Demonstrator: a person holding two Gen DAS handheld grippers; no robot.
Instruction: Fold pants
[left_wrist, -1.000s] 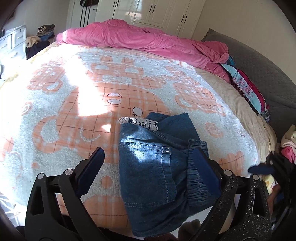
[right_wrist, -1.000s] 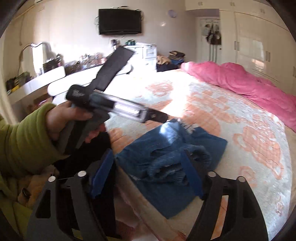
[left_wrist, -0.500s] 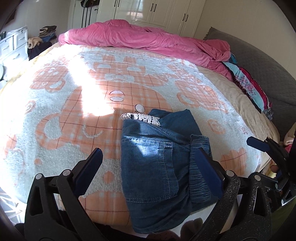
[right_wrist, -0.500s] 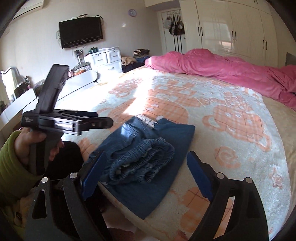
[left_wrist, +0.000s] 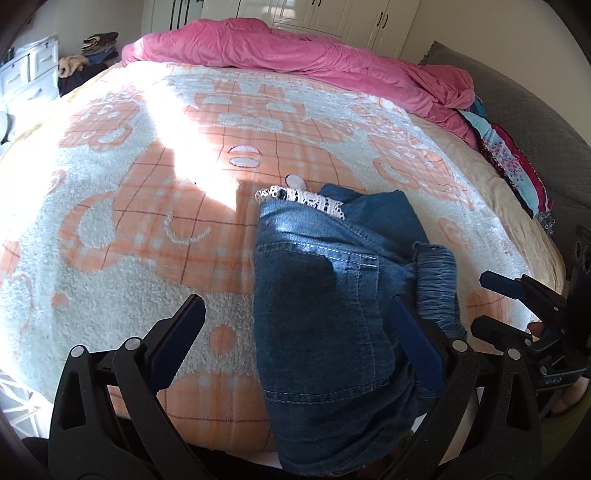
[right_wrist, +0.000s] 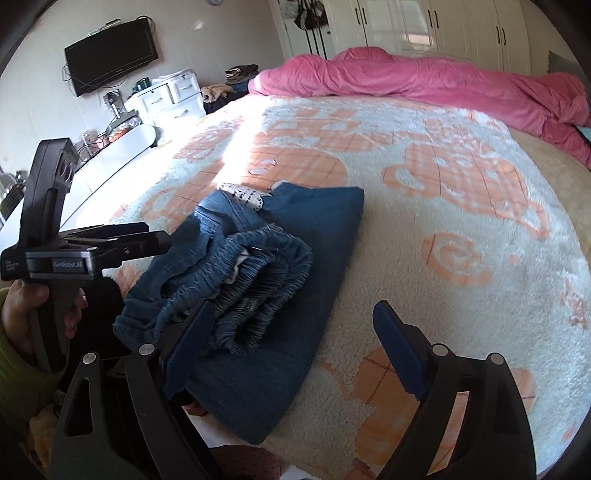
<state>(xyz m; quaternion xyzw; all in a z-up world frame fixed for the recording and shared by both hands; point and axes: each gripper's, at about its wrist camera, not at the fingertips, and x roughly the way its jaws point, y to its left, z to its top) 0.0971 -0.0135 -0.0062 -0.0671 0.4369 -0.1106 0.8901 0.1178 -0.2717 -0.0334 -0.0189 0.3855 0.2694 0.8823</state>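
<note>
Folded pants on bed
L tongs & R tongs both spread wide, holding nothing

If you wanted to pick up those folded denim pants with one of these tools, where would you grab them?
Probably at the bunched elastic waistband of the denim pants. It stands up as a thick, ridged roll above the flat layers, so the fingers can close across it. It lies nearest the right tool, which is open, so coming in from the bed's near edge looks easiest. The flat folded part offers no raised edge.
</note>
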